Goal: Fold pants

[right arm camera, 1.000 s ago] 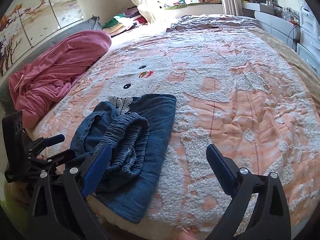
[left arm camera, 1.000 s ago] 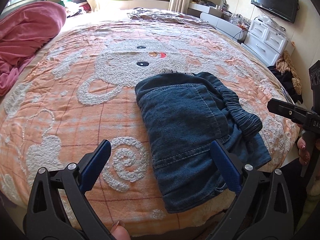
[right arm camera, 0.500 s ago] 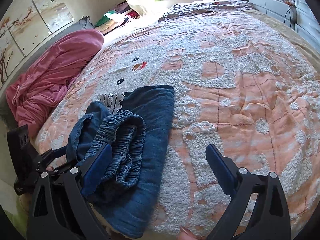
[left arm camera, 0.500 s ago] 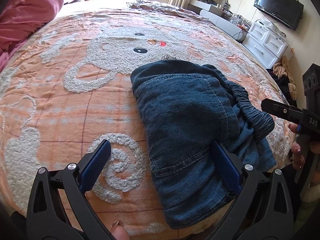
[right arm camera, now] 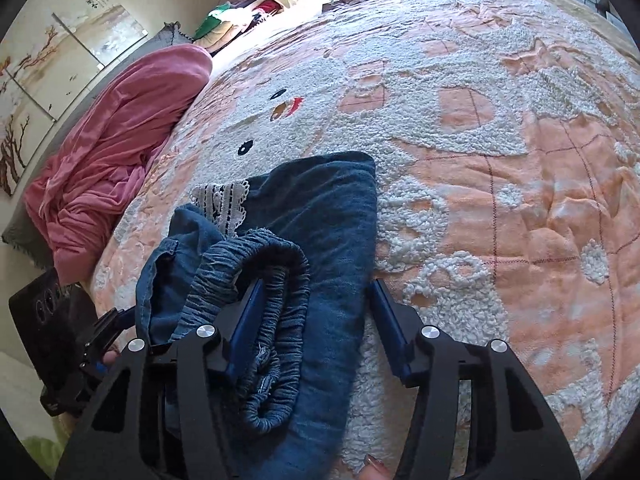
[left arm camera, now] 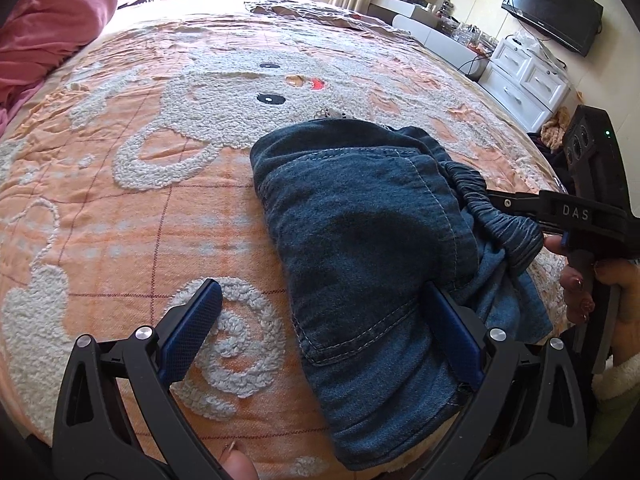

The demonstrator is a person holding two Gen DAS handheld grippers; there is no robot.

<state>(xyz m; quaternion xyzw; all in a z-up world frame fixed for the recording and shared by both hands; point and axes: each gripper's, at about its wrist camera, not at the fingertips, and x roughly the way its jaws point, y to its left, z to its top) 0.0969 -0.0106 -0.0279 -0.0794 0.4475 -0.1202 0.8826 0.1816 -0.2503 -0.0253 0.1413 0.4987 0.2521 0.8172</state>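
Since a second ago both grippers have come down closer to the pants, and the right gripper has slid in over them: its left finger, which hovered beside the gathered waistband, now sits inside the waistband loop. Its jaws are closing, narrower than before, with the waistband and the folded denim beside it between the blue pads; the right-hand pad stands at the outer edge of the cloth and does not clearly press on it.

The left gripper has its jaws spread wide apart. One pad hangs over the bedspread just beside the pants, above a white swirl; the other lies against the near corner of the pants, close to the stitched pocket seam. Nothing is squeezed between them.

The pants are a folded bundle of dark blue denim at the near edge of the bed, one corner hanging slightly over that edge. A strip of white lace peeks from the far side of the pants.

In the left wrist view the right gripper reaches in from the side of the pants, its tip at the waistband, held by a hand with dark painted nails.

Beyond the pants lies the bedspread's white animal face. Further off from the pants, a pink blanket is heaped at the bed's edge, and well beyond stand a white dresser and a wall television.
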